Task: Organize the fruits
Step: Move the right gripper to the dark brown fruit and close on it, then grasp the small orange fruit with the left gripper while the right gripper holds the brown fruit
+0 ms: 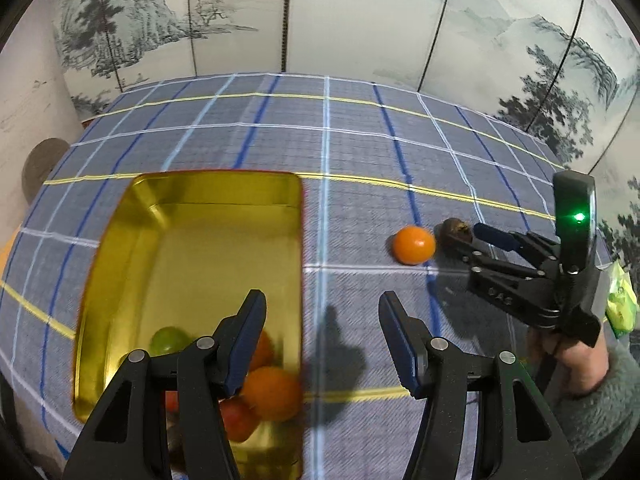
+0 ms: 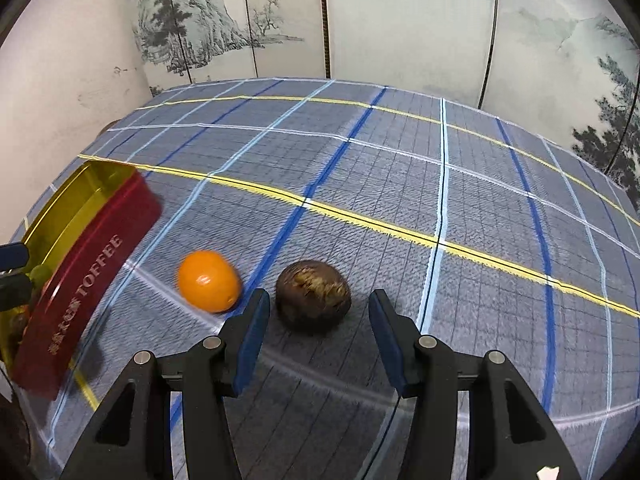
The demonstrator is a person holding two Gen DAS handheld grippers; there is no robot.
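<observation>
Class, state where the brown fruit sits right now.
In the right wrist view, the brown fruit lies on the checked cloth, just ahead of the open right tongs, right of the orange.

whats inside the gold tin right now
In the tin: a green fruit, two orange fruits and a red one. The left gripper covers the near end.

A blue plaid tablecloth is covering the table, with a painted folding screen standing at twelve o'clock. A green packet is lying at three o'clock.
</observation>
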